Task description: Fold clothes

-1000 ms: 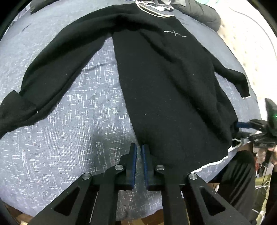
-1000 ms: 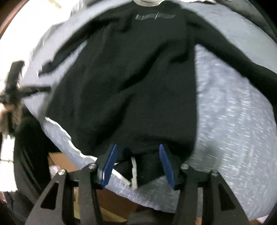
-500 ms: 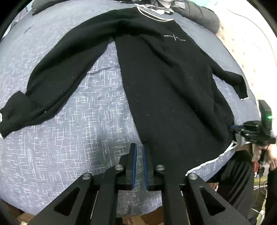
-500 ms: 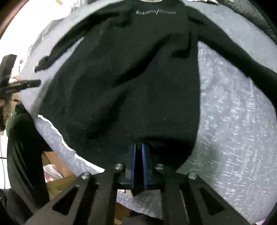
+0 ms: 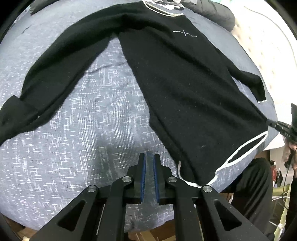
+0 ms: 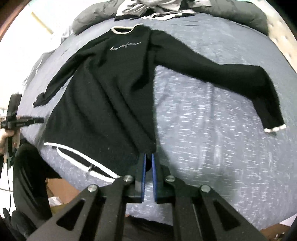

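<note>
1. Hovering nearest in its own view, the left gripper (image 5: 149, 157) has its blue pads nearly together with nothing between them, above bare blue-grey bedspread (image 5: 78, 148) just left of the hem.
2. The right gripper (image 6: 148, 157) is clamped on the near hem corner of the black sweater (image 6: 104, 96), pulling the cloth taut.
3. The sweater lies spread face up on the bedspread, its white-trimmed hem near, both sleeves out to the sides.
4. Its collar (image 6: 122, 29) points far, toward a heap of clothes (image 6: 148, 7).
</note>
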Action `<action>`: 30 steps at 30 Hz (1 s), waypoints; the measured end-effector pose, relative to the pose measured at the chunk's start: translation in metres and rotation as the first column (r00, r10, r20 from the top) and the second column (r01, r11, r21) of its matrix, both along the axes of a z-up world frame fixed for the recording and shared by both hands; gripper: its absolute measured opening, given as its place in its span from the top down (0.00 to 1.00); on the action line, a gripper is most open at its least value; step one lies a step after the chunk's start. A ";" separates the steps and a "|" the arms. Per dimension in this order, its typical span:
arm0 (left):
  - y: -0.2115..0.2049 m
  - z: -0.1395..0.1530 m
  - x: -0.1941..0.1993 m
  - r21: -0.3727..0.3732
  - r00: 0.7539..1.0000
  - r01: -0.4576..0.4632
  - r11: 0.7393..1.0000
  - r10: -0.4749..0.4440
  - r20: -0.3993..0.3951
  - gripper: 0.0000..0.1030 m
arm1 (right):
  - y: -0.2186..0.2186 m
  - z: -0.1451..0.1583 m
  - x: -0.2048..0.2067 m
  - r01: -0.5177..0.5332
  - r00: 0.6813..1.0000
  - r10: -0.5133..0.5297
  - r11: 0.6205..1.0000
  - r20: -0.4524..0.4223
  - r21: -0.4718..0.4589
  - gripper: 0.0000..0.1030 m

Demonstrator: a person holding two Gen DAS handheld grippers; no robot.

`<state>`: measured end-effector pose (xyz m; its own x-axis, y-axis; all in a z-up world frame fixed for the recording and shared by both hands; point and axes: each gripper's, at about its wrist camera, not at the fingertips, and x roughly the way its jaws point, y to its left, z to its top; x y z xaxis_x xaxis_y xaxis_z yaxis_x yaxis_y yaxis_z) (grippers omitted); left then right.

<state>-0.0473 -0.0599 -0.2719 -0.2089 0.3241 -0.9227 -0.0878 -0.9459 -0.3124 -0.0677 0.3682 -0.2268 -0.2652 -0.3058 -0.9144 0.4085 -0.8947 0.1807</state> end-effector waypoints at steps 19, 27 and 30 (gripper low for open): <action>0.025 -0.016 -0.018 0.099 1.000 0.002 0.995 -0.003 0.005 0.83 | 0.007 -0.016 0.001 0.038 0.999 -0.037 0.999 0.030 -0.022 0.94; 0.025 0.006 -0.010 0.131 0.999 0.015 0.991 -0.010 -0.042 0.81 | 0.002 -0.017 -0.001 0.028 0.999 -0.027 0.999 0.033 -0.020 0.94; 0.028 0.003 -0.010 0.122 1.000 0.019 0.992 -0.016 -0.027 0.78 | 0.001 -0.020 -0.002 0.029 0.999 -0.029 0.999 0.041 -0.015 0.94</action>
<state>-0.0577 -0.0321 -0.2693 -0.2255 0.4376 -0.8704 -0.1138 -0.8992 -0.4226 -0.0698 0.3694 -0.2471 -0.2368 -0.3124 -0.9200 0.3744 -0.9031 0.2103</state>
